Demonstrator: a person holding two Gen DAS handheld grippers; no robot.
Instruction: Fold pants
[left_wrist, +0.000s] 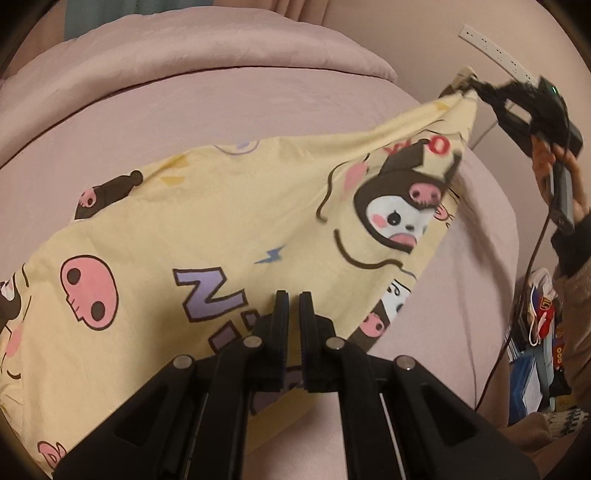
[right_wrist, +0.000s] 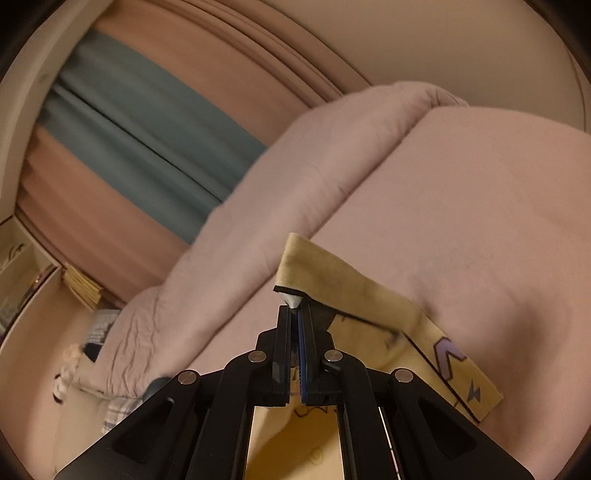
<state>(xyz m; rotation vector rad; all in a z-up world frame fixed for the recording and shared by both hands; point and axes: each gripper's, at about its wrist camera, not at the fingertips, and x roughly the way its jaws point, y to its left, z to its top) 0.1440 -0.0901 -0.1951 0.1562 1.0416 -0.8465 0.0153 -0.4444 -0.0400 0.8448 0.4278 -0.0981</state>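
The pants (left_wrist: 221, 206) are pale yellow with cartoon prints, lifted and stretched above a pink bed (left_wrist: 229, 96). My left gripper (left_wrist: 293, 299) is shut on the near edge of the pants. My right gripper (left_wrist: 476, 90) shows at the upper right of the left wrist view, shut on the far corner and held higher. In the right wrist view, my right gripper (right_wrist: 295, 310) is shut on a corner of the pants (right_wrist: 369, 295), which drape to the right over the bed.
A folded pink duvet (left_wrist: 207, 44) lies along the far side of the bed, also seen in the right wrist view (right_wrist: 295, 158). A white power strip (left_wrist: 495, 51) is on the wall. Clutter (left_wrist: 539, 332) stands beside the bed at right. Curtains (right_wrist: 140, 129) hang behind.
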